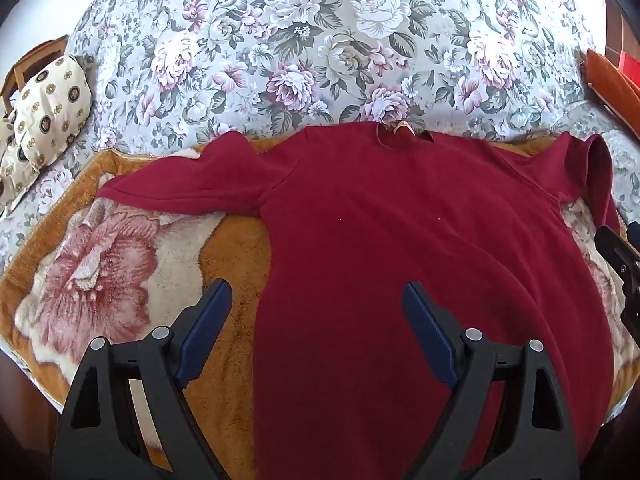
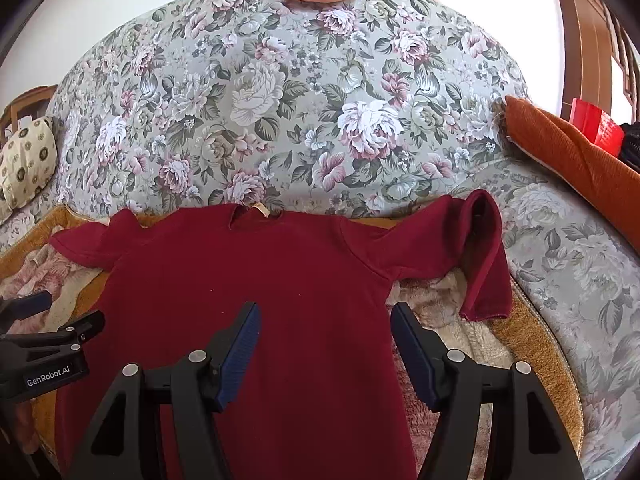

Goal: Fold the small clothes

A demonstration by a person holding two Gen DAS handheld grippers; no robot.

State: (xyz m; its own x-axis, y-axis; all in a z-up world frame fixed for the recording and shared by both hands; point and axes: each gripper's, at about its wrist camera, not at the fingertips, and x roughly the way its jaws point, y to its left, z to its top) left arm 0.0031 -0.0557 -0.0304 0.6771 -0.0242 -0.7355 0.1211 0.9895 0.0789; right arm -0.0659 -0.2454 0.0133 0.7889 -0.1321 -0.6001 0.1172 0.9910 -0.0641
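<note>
A dark red long-sleeved top [image 1: 400, 208] is spread flat, neck opening farthest from the cameras. One sleeve [image 1: 180, 188] is stretched sideways; the other sleeve [image 2: 484, 256] is bent back toward the hem.

The blanket [image 1: 236, 248] is left bare along its left edge and, in a narrower strip [image 2: 448, 320], along its right edge beside the sweater [image 1: 380, 220]. The far edge is closed off by the sofa back [image 2: 280, 100]. The right edge is crowded by an orange cushion [image 2: 572, 160], the left by a patterned pillow [image 1: 48, 112].
</note>
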